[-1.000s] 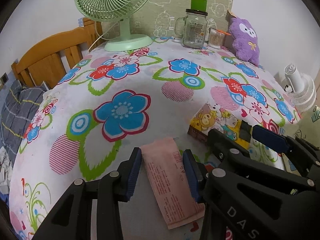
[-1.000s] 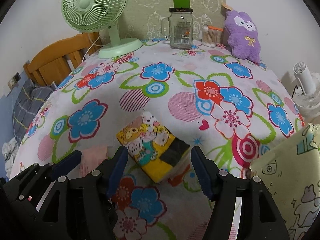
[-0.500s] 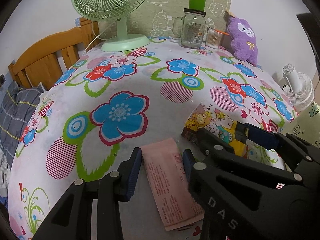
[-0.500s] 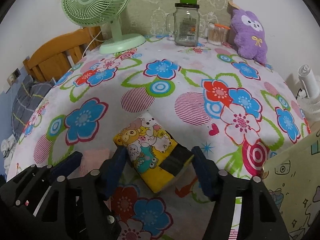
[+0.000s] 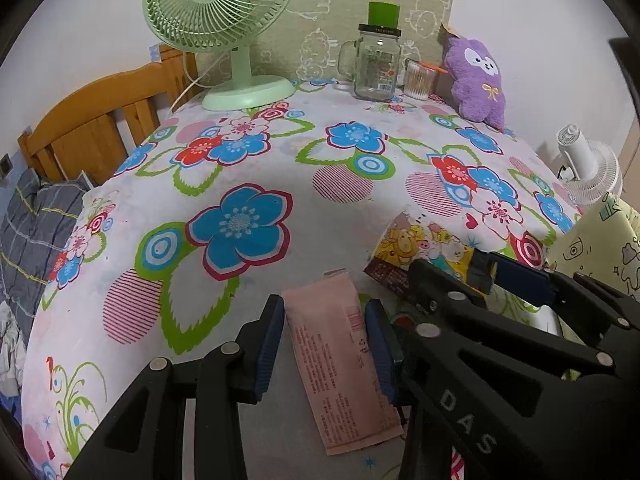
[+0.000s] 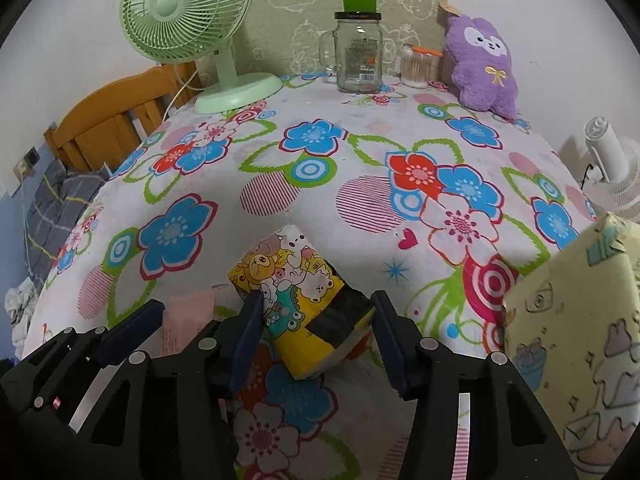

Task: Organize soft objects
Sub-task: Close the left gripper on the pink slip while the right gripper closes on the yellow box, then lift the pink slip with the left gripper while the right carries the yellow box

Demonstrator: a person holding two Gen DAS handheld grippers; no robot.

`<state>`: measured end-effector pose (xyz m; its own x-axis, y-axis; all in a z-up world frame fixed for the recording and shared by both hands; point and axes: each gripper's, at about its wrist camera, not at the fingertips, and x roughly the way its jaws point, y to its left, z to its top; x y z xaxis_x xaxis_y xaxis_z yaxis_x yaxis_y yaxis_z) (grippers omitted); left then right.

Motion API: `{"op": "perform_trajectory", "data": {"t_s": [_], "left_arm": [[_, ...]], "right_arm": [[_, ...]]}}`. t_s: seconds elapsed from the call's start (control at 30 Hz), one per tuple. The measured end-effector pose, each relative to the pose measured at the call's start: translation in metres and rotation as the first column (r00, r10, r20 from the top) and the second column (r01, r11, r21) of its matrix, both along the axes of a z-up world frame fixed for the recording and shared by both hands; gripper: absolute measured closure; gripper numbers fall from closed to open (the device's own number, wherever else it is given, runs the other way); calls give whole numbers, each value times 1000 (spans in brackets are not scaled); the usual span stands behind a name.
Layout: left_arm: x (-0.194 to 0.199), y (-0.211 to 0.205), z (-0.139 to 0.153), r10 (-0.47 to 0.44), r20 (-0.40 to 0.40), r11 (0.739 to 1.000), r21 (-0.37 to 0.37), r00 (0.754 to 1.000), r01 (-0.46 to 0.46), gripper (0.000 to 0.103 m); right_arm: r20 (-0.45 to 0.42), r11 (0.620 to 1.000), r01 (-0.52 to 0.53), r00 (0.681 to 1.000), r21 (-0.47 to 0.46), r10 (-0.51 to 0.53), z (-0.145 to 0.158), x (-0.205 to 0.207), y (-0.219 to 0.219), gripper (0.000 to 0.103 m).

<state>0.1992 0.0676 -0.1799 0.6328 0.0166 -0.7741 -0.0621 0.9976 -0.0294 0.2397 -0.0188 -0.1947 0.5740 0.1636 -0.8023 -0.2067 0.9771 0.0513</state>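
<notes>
Both claws are angled down at the near part of the flowered tablecloth: the left gripper is closed on the pink packet, its blue pads pressed to the packet's long edges, while the right gripper is closing around the cartoon-print pack, whose right side is not yet touched. Just right of that pack a pale-yellow box crowds the edge. Open cloth is left beyond both packs, up to the green fan, glass jar and purple plush along the far edge.
</notes>
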Motion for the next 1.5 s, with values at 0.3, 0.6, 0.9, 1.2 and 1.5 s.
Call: {"op": "perform_trajectory", "data": {"t_s": [0.3, 0.6, 0.9, 1.2, 1.5], "left_arm": [[-14, -5, 15, -4, 34, 1000, 1, 999, 4, 61], [-31, -11, 30, -6, 66, 1000, 5, 998, 5, 61], [-47, -16, 46, -14, 106, 1000, 6, 994, 13, 62], [-59, -19, 59, -16, 136, 1000, 11, 991, 15, 62], [-67, -27, 80, -31, 181, 999, 16, 983, 29, 62]], "right_arm": [[34, 1000, 4, 999, 6, -4, 19, -18, -7, 47], [65, 1000, 8, 998, 15, -9, 37, -38, -14, 47], [107, 1000, 17, 994, 27, -20, 57, -57, -20, 47], [136, 999, 20, 990, 40, -25, 71, -71, -25, 47], [182, 999, 30, 983, 45, -38, 92, -82, -33, 47]]}}
